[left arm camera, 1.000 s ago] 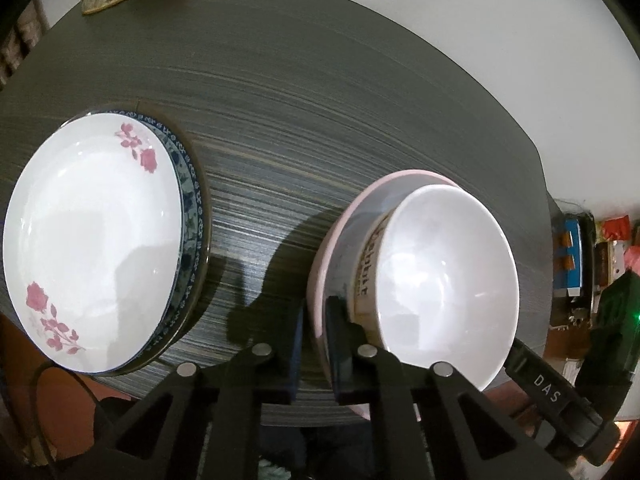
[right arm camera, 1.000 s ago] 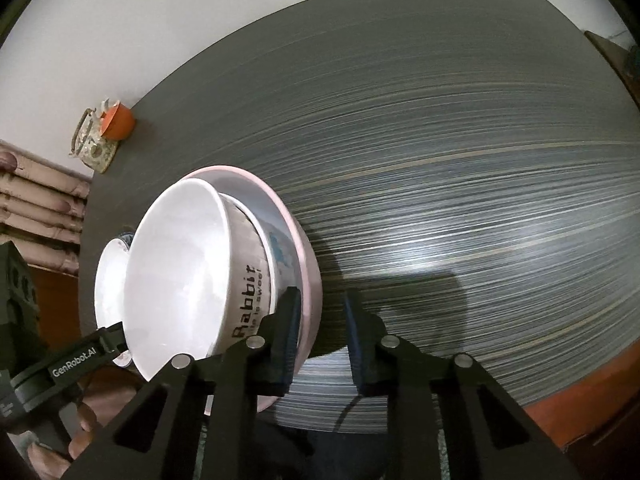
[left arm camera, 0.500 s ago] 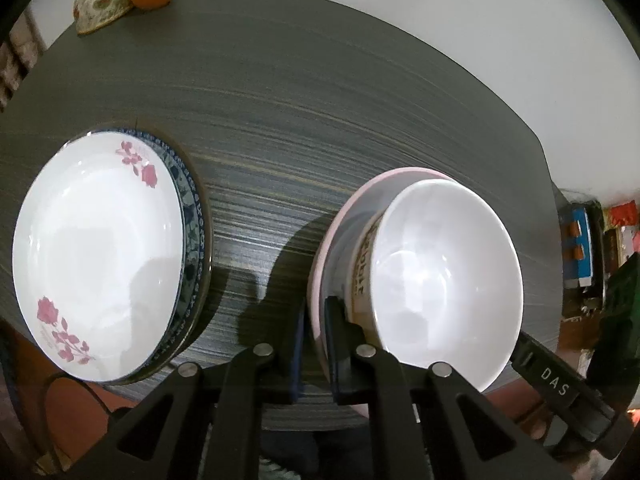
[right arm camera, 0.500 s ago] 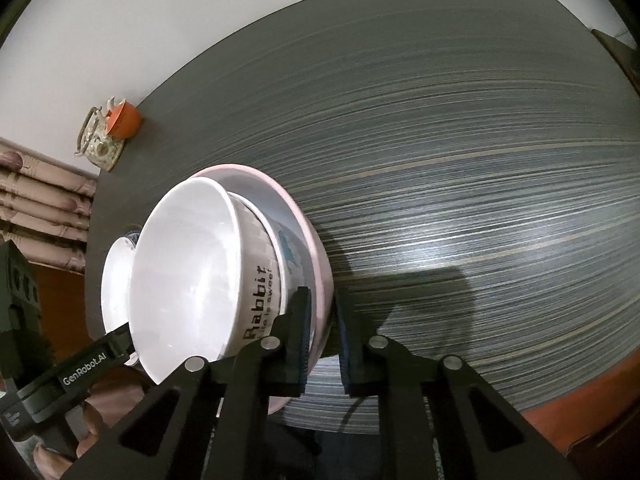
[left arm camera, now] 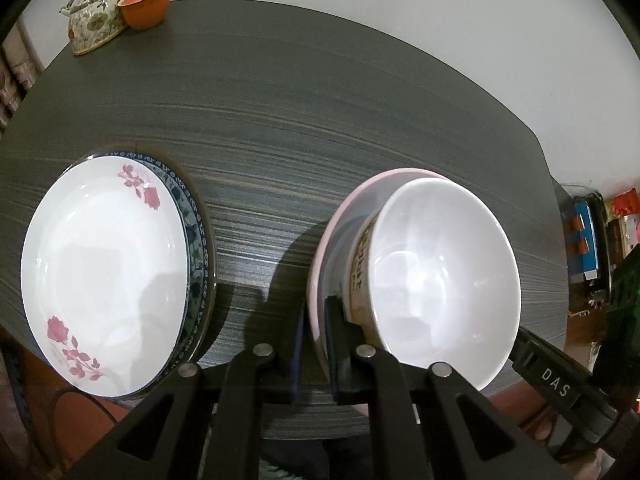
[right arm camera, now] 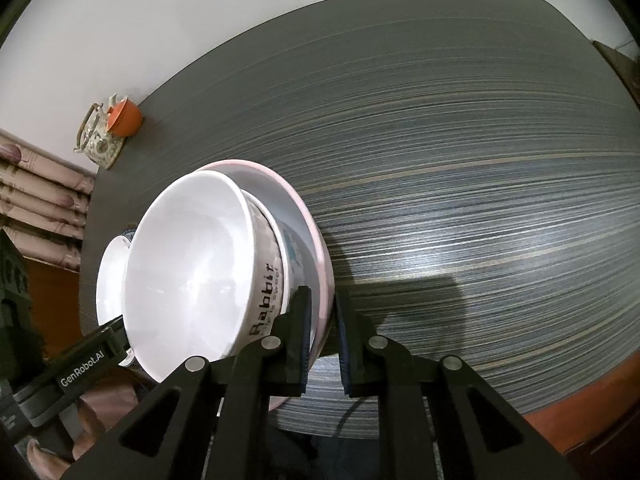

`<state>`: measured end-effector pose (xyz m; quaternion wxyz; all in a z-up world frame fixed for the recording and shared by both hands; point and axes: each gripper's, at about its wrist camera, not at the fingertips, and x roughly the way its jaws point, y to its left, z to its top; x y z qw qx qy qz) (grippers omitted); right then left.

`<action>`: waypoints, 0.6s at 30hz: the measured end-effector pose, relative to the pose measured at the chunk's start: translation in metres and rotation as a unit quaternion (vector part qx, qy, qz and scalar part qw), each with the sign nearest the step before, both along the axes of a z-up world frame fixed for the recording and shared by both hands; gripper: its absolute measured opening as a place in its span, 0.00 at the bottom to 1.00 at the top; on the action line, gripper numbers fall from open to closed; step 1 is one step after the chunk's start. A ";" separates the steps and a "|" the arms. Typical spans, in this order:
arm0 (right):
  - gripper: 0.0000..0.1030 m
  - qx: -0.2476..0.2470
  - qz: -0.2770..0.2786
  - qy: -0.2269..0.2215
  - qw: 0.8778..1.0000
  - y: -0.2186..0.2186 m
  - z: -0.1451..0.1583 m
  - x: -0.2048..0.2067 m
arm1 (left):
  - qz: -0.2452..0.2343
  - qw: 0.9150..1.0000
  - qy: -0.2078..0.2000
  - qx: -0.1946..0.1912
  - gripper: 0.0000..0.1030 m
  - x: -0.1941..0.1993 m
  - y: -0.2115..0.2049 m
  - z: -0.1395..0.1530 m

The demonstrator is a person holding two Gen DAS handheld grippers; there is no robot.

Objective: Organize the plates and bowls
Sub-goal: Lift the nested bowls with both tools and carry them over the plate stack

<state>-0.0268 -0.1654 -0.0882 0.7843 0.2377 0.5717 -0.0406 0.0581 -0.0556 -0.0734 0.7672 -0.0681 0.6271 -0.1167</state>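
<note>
Now both grippers pinch the pink plate's [left arm camera: 340, 216] rim, left gripper [left arm camera: 314, 322] and right gripper [right arm camera: 322, 314] on opposite sides. The white bowl [left arm camera: 440, 276] sits between them; flower plates [left arm camera: 104, 264] wait left.

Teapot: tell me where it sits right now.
The teapot sits at the table's far left corner in the left wrist view, touching the orange cup and well beyond the stacked plates.

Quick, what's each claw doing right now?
Left gripper: closed on the pink plate's rim.
Right gripper: closed on the same plate's opposite rim.
</note>
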 end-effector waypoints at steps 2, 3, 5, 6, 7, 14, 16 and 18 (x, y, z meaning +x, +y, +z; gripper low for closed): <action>0.13 -0.001 -0.001 -0.002 1.000 0.000 0.000 0.000 | 0.001 1.000 -0.001 -0.001 0.08 0.000 0.000 0.001; 0.13 -0.001 -0.001 -0.003 1.000 0.000 0.001 -0.001 | 0.001 1.000 -0.002 -0.002 0.08 0.000 0.001 0.001; 0.13 -0.001 -0.003 -0.007 1.000 -0.001 0.002 -0.001 | 0.001 1.000 -0.003 -0.001 0.08 0.000 0.003 0.002; 0.13 -0.002 -0.001 -0.009 1.000 -0.001 0.003 -0.001 | 0.002 1.000 -0.003 -0.001 0.08 0.000 0.004 0.002; 0.13 -0.002 -0.002 -0.010 1.000 -0.001 0.004 -0.001 | 0.002 1.000 -0.004 -0.001 0.08 0.000 0.005 0.003; 0.13 -0.004 0.001 -0.014 1.000 0.002 0.010 0.000 | 0.006 1.000 -0.013 0.000 0.08 -0.004 0.010 0.009; 0.13 -0.005 0.002 -0.016 1.000 0.003 0.012 0.000 | 0.008 1.000 -0.016 0.000 0.08 -0.005 0.010 0.011; 0.13 -0.007 0.005 -0.018 1.000 0.004 0.015 0.000 | 0.011 1.000 -0.020 0.000 0.08 -0.007 0.012 0.014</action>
